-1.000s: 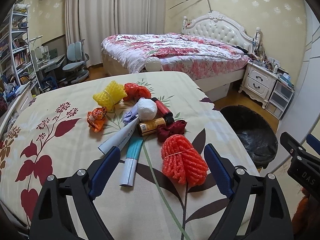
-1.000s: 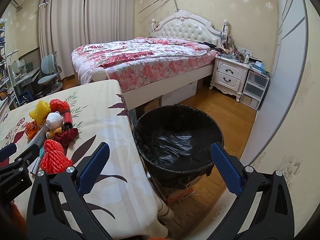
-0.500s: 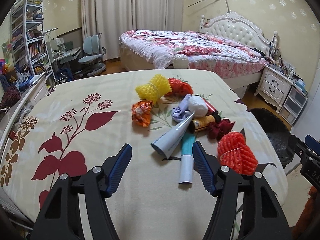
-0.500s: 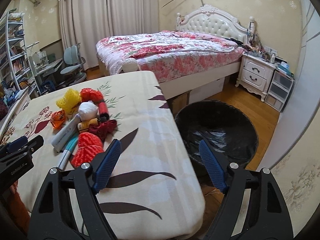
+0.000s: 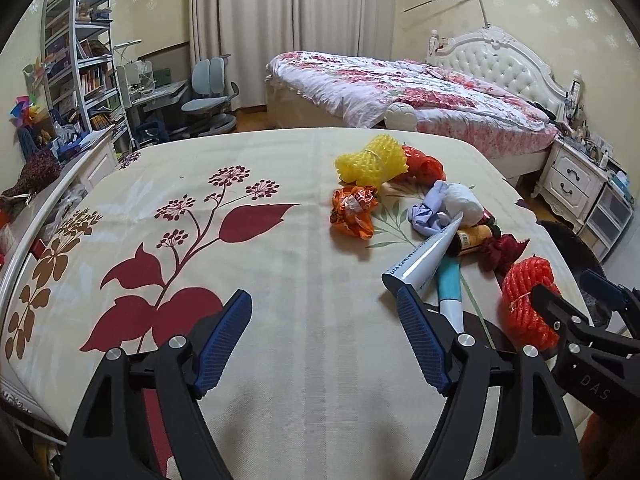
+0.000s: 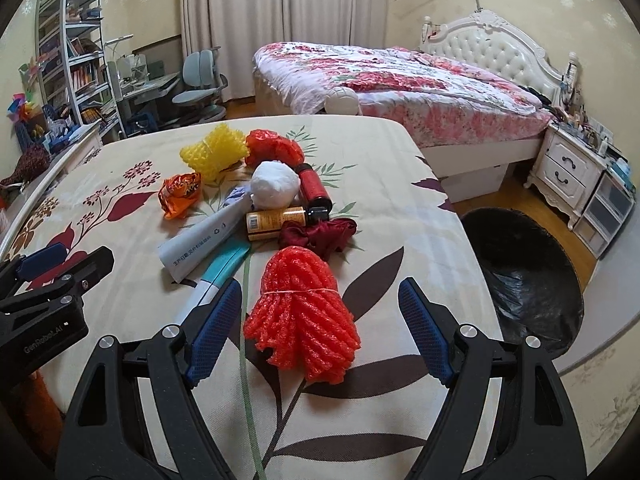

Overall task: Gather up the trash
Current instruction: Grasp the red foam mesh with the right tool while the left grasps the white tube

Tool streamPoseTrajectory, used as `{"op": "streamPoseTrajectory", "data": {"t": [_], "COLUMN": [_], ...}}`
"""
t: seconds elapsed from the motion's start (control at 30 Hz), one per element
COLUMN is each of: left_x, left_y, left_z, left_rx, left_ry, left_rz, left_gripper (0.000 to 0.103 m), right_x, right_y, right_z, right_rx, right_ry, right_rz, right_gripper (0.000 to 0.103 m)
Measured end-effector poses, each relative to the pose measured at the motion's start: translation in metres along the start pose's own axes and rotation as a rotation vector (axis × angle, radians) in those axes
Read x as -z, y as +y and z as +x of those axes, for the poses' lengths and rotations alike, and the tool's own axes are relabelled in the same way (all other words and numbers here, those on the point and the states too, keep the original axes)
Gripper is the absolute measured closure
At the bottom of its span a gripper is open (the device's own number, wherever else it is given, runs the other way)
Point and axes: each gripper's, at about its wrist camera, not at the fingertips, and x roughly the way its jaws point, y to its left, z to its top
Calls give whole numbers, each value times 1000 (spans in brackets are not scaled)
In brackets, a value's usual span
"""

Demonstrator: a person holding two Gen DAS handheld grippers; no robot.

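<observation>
On the bench [image 6: 420, 216], covered by a cream cloth with a leaf print, the trash lies in one loose cluster. Nearest the right gripper [image 6: 320, 300] is a red foam net [image 6: 302, 312], lying on the cloth between the gripper's fingers, which stand wide and clear of it. Behind it lie a dark red fabric scrap [image 6: 320, 236], a yellow-labelled bottle [image 6: 274, 220], a red can [image 6: 314, 192], a white wad [image 6: 276, 184], a grey tube [image 6: 208, 240], a teal tube [image 6: 218, 272], an orange wrapper [image 6: 180, 194], a yellow foam net [image 6: 214, 152] and a red plastic piece [image 6: 274, 150]. The left gripper [image 5: 324, 312] hangs over bare cloth left of the cluster; its jaws are opening with nothing between them, one finger just beside the grey tube's end, contact uncertain. A black-lined bin [image 6: 528, 280] stands on the floor right of the bench.
</observation>
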Motion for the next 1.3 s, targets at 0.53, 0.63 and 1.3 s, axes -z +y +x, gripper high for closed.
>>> {"op": "streamPoseTrajectory", "data": {"t": [0.53, 0.63, 1.3], "left_x": [-15, -19, -17], "left_y": [-45, -54, -54], "left_z": [26, 37, 31], "left_rx": [71, 79, 148], "left_ry": [9, 28, 58], "left_rz": [83, 107, 116], "left_gripper": [24, 24, 92], "right_x": [5, 4, 4], "right_y": [-26, -40, -73], "right_z": [1, 2, -5], "right_rx": [-15, -9, -7], "right_ry": [14, 16, -10], "right_rz": [46, 78, 149], "right_gripper": [58, 58, 58]}}
